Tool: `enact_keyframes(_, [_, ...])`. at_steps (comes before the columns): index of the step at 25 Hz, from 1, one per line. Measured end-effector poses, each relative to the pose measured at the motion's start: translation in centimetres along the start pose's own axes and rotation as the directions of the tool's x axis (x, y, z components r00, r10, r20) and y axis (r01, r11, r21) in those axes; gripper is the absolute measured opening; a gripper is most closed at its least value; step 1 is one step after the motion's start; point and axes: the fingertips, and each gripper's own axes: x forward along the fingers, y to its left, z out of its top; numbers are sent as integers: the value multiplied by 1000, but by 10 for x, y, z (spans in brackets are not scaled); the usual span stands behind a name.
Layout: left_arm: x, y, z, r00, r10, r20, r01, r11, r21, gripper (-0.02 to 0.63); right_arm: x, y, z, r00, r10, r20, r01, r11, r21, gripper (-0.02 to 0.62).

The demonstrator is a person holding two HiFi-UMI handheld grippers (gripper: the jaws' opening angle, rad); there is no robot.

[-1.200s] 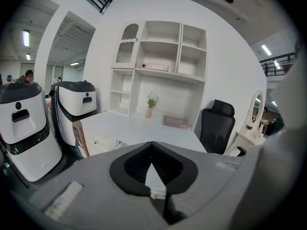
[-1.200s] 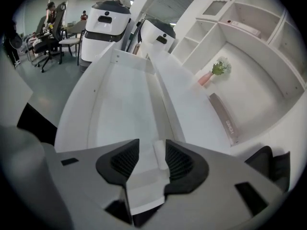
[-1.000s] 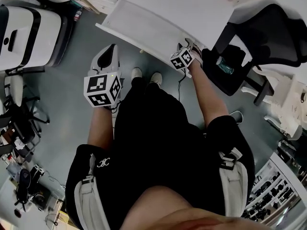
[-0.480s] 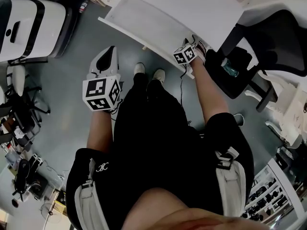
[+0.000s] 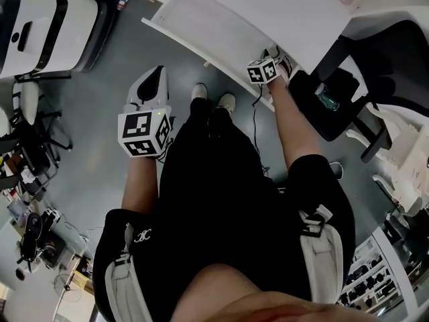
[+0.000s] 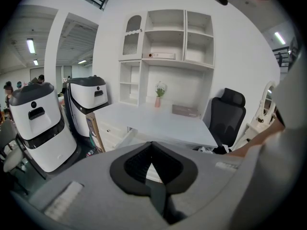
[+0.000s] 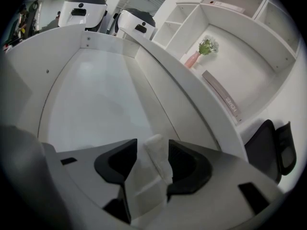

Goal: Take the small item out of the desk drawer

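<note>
One small white oblong item (image 7: 156,158) sits in the open drawer (image 7: 96,99).

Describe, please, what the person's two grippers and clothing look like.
The left gripper and right gripper each have a light grey body with black, scooped pads and carry a white cube of black square markers. The right gripper's jaws are opening, with a small white item between them. The person wears black clothes and white shoes.

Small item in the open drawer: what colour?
The small item is white, nearly matching the drawer around it. Clearest in the right gripper view.
</note>
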Motion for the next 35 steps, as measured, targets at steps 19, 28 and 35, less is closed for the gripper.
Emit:
enact_keyframes(19, [2,-9,5,1000,-6,-4,6,1000,23,14,18,-7,-4,997,-30,-77,35,998,61,105])
enact_keyframes(28, [-4,-4,14,999,-25,28,24,999,22,14,-29,6,33,983,178,52,-184,971,151,91])
enact_keyframes(35, [-4,-11,26,996,-68,64,67,998,20,14,-98,-2,92,936,248,252,-299,934,193,91])
